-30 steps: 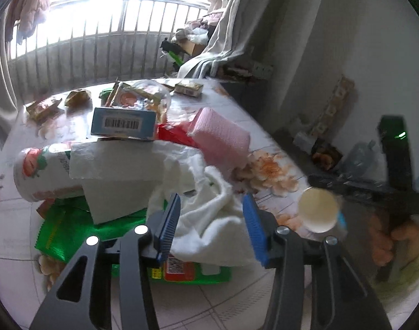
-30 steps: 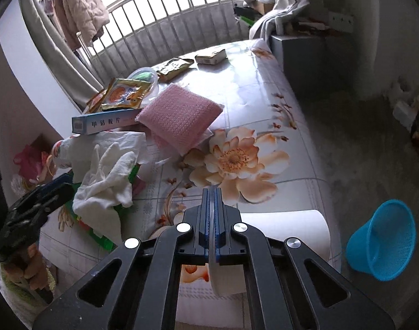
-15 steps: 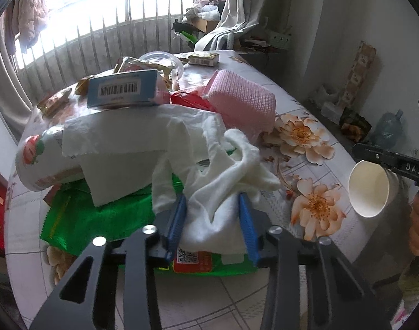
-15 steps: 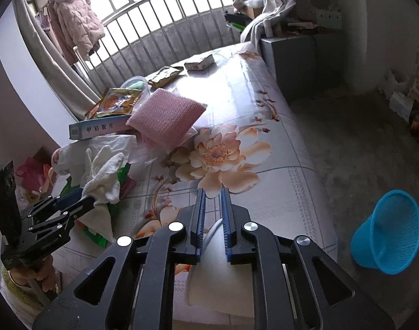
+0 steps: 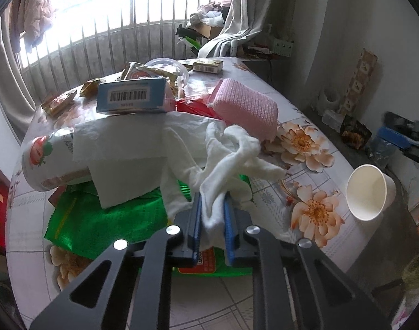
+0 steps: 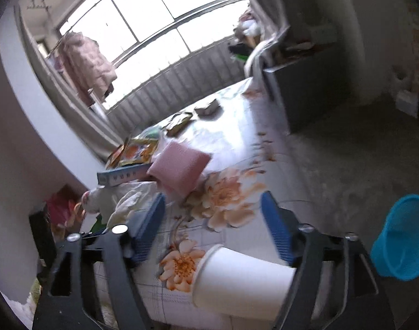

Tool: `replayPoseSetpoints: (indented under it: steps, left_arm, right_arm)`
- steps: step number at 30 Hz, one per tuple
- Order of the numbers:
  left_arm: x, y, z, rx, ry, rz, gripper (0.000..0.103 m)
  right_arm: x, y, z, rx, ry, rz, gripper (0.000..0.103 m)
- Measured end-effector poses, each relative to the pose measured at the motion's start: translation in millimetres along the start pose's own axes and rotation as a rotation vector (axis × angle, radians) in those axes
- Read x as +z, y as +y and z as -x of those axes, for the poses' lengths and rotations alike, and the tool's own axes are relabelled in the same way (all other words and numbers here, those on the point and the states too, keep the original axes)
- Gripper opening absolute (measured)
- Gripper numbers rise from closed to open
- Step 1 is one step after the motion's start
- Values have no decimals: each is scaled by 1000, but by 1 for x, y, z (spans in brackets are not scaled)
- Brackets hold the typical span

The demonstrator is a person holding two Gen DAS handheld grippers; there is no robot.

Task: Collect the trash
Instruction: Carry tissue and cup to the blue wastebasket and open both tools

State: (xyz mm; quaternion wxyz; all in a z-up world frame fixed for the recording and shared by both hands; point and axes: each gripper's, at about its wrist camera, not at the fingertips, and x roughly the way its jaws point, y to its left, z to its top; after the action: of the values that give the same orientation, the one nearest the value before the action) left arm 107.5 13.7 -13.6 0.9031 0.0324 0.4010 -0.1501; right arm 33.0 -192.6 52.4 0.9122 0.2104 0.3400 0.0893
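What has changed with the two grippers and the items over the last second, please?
The left gripper has just been closing and now pinches the white cloth. The right gripper has just been opening, releasing the paper cup. The pink sponge and blue box stayed put.

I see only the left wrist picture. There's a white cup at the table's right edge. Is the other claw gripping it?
Observer: No. In the right wrist view the right claw has just been opening. Its jaws stand wide, and the paper cup lies on its side between them with neither pad pressing it.
Operator: Where would the trash go? I see no bin.
Observer: A blue basket stands on the floor to the right of the table.
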Motion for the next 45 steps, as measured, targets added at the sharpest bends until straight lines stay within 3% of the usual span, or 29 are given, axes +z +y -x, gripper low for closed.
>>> replayPoseSetpoints:
  steps: [2, 6, 11, 21, 28, 33, 39, 45]
  left_arm:
    - [0, 1, 1, -3, -5, 3, 14]
    - [0, 3, 2, -13, -11, 13, 13]
    - [-1, 6, 3, -18, -16, 21, 13]
    - [2, 12, 24, -32, -73, 43, 12]
    - [15, 12, 75, -74, -190, 41, 12]
    - [27, -4, 96, -163, -204, 22, 12]
    - [48, -65, 80, -295, -133, -61, 12]
    - [82, -160, 16, -527, 94, -119, 12]
  right_arm:
    - [-5, -5, 8, -23, 28, -37, 88]
    - [-30, -13, 10, -89, 122, -145, 95]
    - [-66, -7, -10, -188, 243, -212, 95]
    - [-58, 12, -40, -188, 223, -126, 89]
    - [-38, 17, -24, -15, 126, -187, 88]
    - [-35, -3, 3, 35, 41, -255, 88]
    - [-40, -66, 52, -11, -82, -401, 88]
    - [-69, -159, 103, -119, -196, -644, 89]
